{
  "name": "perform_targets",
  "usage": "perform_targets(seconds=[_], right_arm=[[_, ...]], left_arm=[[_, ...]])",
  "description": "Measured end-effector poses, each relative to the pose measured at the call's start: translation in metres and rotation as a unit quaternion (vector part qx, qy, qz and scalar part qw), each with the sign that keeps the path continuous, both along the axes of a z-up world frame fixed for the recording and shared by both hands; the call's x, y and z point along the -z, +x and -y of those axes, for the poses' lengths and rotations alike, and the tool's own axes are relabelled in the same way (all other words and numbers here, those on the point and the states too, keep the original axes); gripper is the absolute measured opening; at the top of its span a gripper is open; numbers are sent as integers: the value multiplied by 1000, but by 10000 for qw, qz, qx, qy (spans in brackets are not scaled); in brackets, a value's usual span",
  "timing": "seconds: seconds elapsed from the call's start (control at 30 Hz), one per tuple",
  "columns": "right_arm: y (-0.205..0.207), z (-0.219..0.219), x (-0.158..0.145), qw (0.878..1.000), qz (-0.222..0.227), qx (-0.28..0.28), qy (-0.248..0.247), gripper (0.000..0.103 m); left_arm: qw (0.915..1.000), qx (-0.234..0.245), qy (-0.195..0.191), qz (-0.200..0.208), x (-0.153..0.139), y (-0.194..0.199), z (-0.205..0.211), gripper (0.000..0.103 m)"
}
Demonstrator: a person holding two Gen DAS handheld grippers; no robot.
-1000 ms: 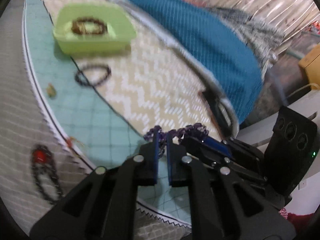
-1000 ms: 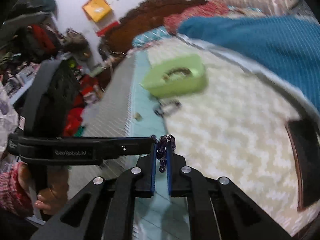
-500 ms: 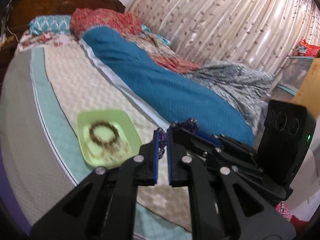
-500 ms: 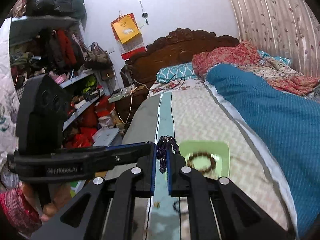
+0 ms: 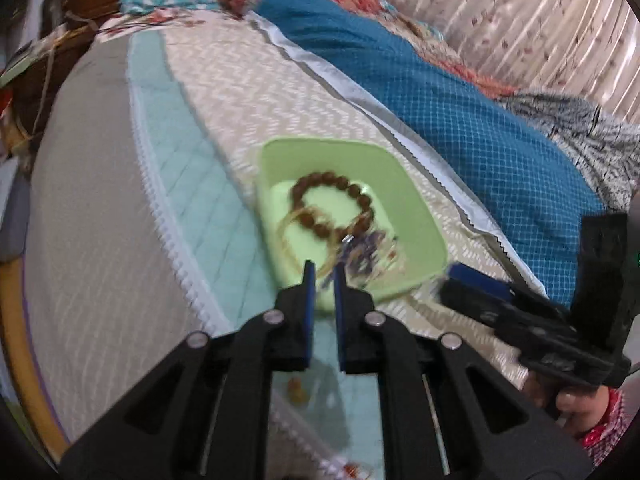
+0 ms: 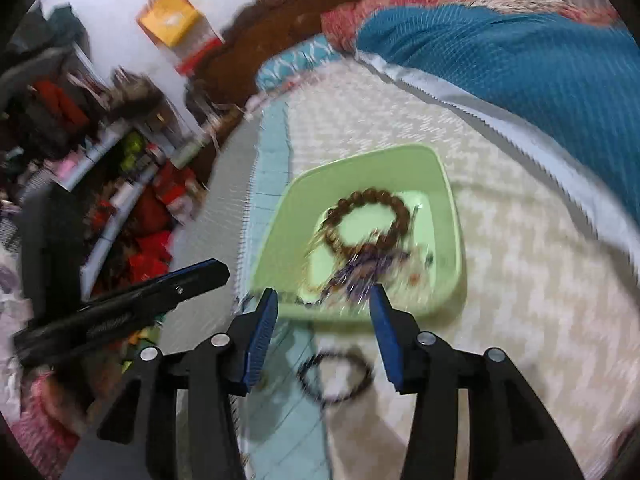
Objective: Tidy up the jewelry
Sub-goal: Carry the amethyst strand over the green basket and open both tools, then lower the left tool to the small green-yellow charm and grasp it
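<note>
- The green tray (image 5: 416, 216) sits on the bed's zigzag-patterned cover (image 5: 248, 92), its near-left rim beside the seam where that cover meets the pale teal quilted strip (image 5: 188, 200).
- In the tray lie a brown bead bracelet (image 5: 332, 206), thin gold-coloured strands beside it, and the purple bead necklace (image 6: 360, 272), which is blurred; part of it trails toward the near rim.
- The left tool (image 5: 324, 276) hovers at the tray's near-left rim with its blue pads close together. A purple blur shows between them, but I cannot tell whether they grip it.
- The right tool (image 6: 323, 300) hovers over the tray's near rim with its fingers spread wide, holding nothing.
- A dark bead bracelet (image 6: 336, 374) lies on the cover just in front of the tray, apart from it, below the right tool.
- A small amber piece (image 5: 298, 390) lies on the teal strip under the left tool.
- The blue blanket (image 5: 460, 116) borders the cover to the right, well apart from the tray, with bare cover between.
</note>
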State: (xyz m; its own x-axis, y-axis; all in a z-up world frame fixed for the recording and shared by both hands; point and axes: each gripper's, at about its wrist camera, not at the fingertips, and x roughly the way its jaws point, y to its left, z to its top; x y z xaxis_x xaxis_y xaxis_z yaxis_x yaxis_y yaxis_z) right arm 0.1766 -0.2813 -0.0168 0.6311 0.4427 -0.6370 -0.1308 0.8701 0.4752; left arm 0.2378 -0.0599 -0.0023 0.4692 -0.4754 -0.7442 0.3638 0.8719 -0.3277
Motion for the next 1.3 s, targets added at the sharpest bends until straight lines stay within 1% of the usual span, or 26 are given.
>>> perform_targets(seconds=[0.03,0.1,0.17,0.2,0.27,0.37,0.43,0.5,0.53,0.63,0.7,0.73,0.77,0.8,0.87,0.97,1.1,1.13,1.17,1.2,1.23,1.3], right_arm=[[-19,0,4,10000,68,4,34,21],[-49,-5,17,10000,-26,65,-30,21],[-79,-7,32,9998,-177,118,-10,21],[-96,-11,39,9995,-241,158,-85,21],[-115,-18,44,9992,-293,206,-174,21],[-137,-28,55,9987,-439,222,-123,21],[-147,-33,65,9979,-559,272,-163,21],[-159,-34,72,9984,-367,408,-110,21],[-162,-34,74,9983,-350,456,-81,21],[-159,-34,72,9984,-424,352,-112,21],[-161,-30,75,9985,-445,305,26,21],[-162,-28,77,9985,-431,307,121,21],[-164,-25,78,9984,-398,325,220,21],[-165,-24,78,9984,-363,339,277,21],[-168,-23,78,9984,-315,353,318,21],[-168,-19,78,9978,-316,326,473,21],[-171,-12,80,9965,-308,313,716,21],[-171,-11,80,9962,-305,313,748,21],[-171,-11,80,9961,-297,314,764,21],[-172,-11,80,9961,-283,316,773,21],[-172,-11,79,9961,-272,313,775,21],[-172,-10,79,9959,-272,314,803,21]], left_arm=[[10000,-65,-52,-19,4,-8,-10,7],[9995,-231,-150,-155,17,-28,-30,7],[9990,-349,-93,-266,31,-52,-47,7],[9989,-383,-39,-284,37,-62,-53,7],[9986,-367,49,-372,46,-84,-62,7],[9985,-287,129,-437,55,-108,-67,7],[9982,-235,118,-541,61,-119,-69,7],[9976,-263,157,-620,67,-127,-68,7],[9971,-263,174,-688,71,-133,-69,7],[9971,-244,209,-695,70,-137,-71,7],[9974,-222,210,-648,63,-130,-66,7],[9981,-214,227,-528,54,-123,-62,7],[9988,-182,295,-340,45,-114,-56,7],[9990,-92,413,-148,37,-104,-46,10],[9979,93,639,86,29,-87,-28,17],[9946,380,882,404,24,-57,5,17],[9897,669,1195,417,39,-28,36,17],[9890,681,1244,430,42,-22,40,17],[9888,674,1271,404,45,-15,41,15],[9895,639,1241,364,47,-10,41,9],[9912,565,1164,286,48,-4,37,0],[9944,491,907,241,42,0,28,0]])
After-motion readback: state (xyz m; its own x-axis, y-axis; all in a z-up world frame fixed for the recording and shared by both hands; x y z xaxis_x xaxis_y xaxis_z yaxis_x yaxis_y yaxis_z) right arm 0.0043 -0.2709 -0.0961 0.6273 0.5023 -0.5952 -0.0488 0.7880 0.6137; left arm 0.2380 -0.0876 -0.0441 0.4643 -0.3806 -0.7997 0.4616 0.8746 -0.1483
